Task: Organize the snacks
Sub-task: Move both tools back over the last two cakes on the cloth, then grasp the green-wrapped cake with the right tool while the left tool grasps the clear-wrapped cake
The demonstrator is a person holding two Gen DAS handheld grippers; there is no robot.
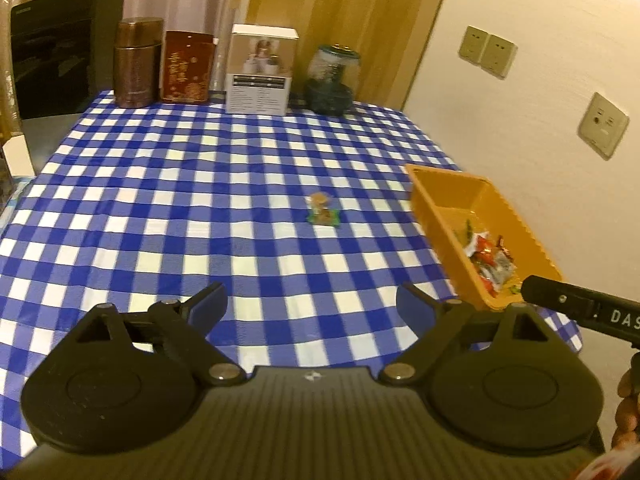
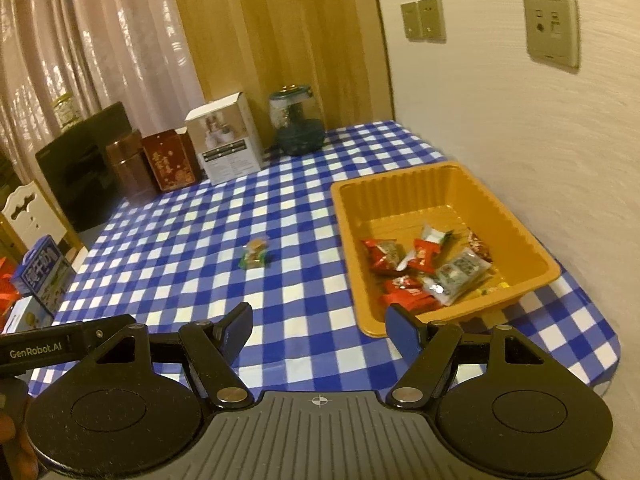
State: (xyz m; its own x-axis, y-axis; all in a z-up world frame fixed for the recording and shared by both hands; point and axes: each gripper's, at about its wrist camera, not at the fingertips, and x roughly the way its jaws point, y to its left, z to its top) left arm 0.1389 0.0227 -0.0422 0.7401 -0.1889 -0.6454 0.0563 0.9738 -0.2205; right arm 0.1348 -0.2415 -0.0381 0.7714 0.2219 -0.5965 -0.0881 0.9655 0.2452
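Blue-checked tablecloth (image 2: 168, 248) meets cream wall (image 2: 500, 120), perhaps wooden panelling (image 2: 280, 40) behind.

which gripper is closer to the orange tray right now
Right. The right gripper has one finger at the orange tray's near rim, jaws open and empty. The left gripper hangs over bare cloth, off to the tray's side.

"GenRobot.AI" stands in white letters on the black body of the left gripper (image 2: 38, 350), at the lower left of the right wrist view. The letters "DAS" show in white on the black body of the right gripper (image 1: 592, 312), cut off by the picture's right edge. Print on the boxes and tins along the table's far edge is too blurred to read.
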